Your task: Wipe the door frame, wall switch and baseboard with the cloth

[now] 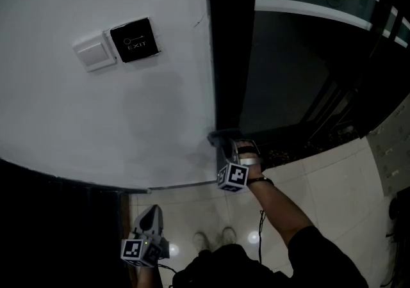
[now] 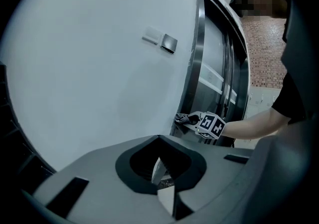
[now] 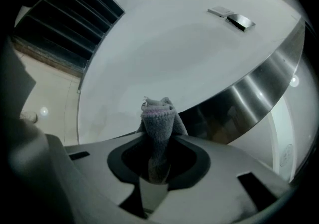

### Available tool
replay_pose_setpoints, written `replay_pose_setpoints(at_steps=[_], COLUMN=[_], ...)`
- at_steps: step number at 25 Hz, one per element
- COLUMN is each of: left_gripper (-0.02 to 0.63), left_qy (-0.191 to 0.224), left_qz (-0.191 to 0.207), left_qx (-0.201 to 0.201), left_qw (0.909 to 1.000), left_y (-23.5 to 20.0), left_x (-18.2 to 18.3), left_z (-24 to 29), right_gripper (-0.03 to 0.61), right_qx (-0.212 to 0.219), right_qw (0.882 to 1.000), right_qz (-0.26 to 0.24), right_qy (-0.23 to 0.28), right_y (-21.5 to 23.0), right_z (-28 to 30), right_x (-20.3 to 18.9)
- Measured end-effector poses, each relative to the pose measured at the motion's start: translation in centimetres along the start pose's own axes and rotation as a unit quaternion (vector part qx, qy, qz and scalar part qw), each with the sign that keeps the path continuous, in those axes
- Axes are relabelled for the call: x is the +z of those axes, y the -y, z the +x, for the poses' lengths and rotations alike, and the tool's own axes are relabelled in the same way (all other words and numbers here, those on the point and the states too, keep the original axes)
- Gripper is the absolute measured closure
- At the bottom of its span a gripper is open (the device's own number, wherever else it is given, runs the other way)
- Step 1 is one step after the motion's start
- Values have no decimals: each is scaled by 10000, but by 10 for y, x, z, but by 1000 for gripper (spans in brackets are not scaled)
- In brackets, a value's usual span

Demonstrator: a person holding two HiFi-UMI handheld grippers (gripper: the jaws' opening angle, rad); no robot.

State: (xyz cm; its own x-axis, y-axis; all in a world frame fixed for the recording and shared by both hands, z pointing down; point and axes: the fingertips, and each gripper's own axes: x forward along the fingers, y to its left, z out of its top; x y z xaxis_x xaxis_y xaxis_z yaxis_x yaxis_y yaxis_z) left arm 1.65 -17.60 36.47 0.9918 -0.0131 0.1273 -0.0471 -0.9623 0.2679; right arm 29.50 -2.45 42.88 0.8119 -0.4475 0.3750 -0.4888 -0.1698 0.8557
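Observation:
My right gripper (image 1: 227,144) is shut on a grey cloth (image 3: 159,118), whose bunched end sticks out past the jaws. It holds the cloth (image 1: 216,136) against the low part of the dark metal door frame (image 1: 224,56), where the frame meets the white wall. The same gripper (image 2: 187,118) shows at the frame in the left gripper view. My left gripper (image 1: 152,213) hangs low at the left, away from the wall, shut on nothing. A white wall switch (image 1: 95,52) and a black EXIT button (image 1: 134,40) sit higher on the wall.
A thin grey strip (image 1: 182,185) runs along the wall's foot. Pale floor tiles (image 1: 320,191) lie below the doorway. The person's shoes (image 1: 214,239) stand close to the wall. Dark glass door panels (image 1: 288,75) fill the opening right of the frame.

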Motion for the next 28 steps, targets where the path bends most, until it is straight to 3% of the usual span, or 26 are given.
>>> replay_pose_setpoints(at_steps=[5,11,19,28], left_gripper=[612,614,614,614], left_qy=[123,362,726,925], left_qz=[-14,-97,8,-31], left_qx=[-45,-443,-1119,-1034], left_qw=[9999,9983,9911,9903], left_y=[-7,-1,31,16], left_x=[9,26,62,84], left_z=[2,16,43,40], right_gripper=[486,486,488,488], right_qx=[96,-929,-2554,-3423], right_qw=[9999,9936,9599,9306], right_qz=[25,-46,-276,-532], right_qy=[21,634,1123,1182], right_y=[-2,88,261,369], right_z=[-7,-79,-174,-213], right_x=[4,53,108,155])
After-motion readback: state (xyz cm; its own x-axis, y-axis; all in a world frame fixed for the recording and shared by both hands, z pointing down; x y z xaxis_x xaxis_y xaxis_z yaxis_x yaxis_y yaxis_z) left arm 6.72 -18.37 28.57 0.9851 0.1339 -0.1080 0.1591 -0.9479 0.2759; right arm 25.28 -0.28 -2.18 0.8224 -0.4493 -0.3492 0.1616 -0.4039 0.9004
